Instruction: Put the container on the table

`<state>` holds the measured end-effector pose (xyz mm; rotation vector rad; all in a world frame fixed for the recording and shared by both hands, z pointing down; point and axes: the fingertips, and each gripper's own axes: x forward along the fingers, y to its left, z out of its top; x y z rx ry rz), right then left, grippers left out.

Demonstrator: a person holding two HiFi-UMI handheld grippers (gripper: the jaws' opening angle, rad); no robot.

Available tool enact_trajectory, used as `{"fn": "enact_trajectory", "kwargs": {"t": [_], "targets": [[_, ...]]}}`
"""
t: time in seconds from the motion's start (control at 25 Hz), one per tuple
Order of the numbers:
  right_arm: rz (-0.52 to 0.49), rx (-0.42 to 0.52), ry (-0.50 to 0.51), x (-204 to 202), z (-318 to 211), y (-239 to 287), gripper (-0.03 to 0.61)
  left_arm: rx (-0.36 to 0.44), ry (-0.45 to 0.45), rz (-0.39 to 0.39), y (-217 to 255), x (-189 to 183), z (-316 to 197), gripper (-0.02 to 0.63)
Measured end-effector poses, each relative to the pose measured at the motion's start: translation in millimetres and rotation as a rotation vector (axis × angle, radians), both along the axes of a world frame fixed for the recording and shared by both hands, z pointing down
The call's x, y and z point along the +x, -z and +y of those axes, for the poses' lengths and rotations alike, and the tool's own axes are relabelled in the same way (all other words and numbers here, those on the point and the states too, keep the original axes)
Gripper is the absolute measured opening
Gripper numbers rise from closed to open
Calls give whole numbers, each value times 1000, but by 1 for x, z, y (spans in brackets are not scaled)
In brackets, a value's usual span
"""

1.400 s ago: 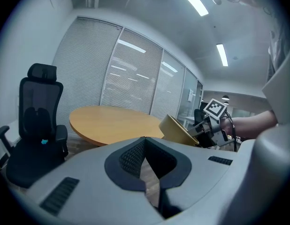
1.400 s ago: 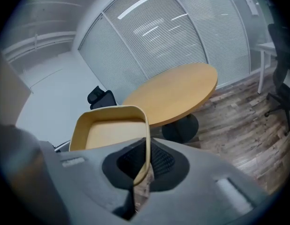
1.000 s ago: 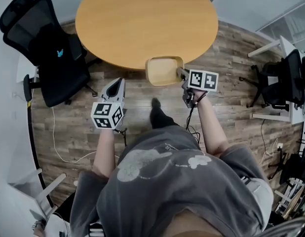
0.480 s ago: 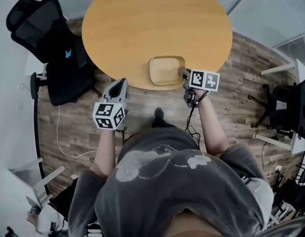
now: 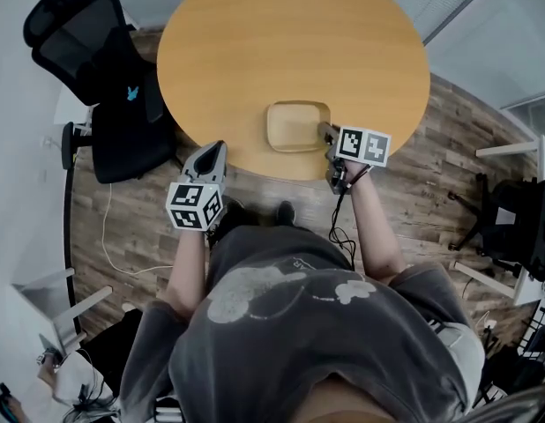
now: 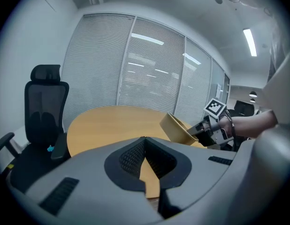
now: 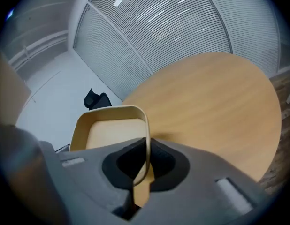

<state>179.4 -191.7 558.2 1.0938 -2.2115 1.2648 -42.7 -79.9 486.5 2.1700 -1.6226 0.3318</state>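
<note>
A tan, rounded-square container (image 5: pixel 296 126) hangs tilted just over the near edge of the round wooden table (image 5: pixel 290 42). My right gripper (image 5: pixel 326 132) is shut on its right rim. In the right gripper view the thin rim (image 7: pixel 146 125) runs down between the closed jaws (image 7: pixel 146 146), with the table top (image 7: pixel 210 93) beyond. My left gripper (image 5: pixel 212 152) is shut and holds nothing, left of the container at the table's edge. From the left gripper view (image 6: pixel 145 138) the container (image 6: pixel 175 128) and the right gripper (image 6: pixel 207 133) show over the table (image 6: pixel 107 123).
A black office chair (image 5: pixel 100 86) stands left of the table, also seen as a black chair (image 6: pixel 44 107) in the left gripper view. Another chair (image 5: pixel 519 227) and a white desk edge lie to the right. A cable (image 5: pixel 109 236) trails across the wood floor. Blinds line the far wall.
Both grippers have moved forward toward the table. The container, earlier over the floor at the table's edge, now hangs over the table top. The grip on the rim is unchanged.
</note>
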Motion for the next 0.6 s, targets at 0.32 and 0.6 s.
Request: {"fn": "enact_trajectory", "kwargs": {"t": [0.32,0.6], "targets": [[29,-11,-15,-29,-21,-4,3,7,-16,34,-6,-32,-42,-5],[53,-18,-79,-64,-69,-8,3,14,-69,62,-11,-76,-109,-5]]}}
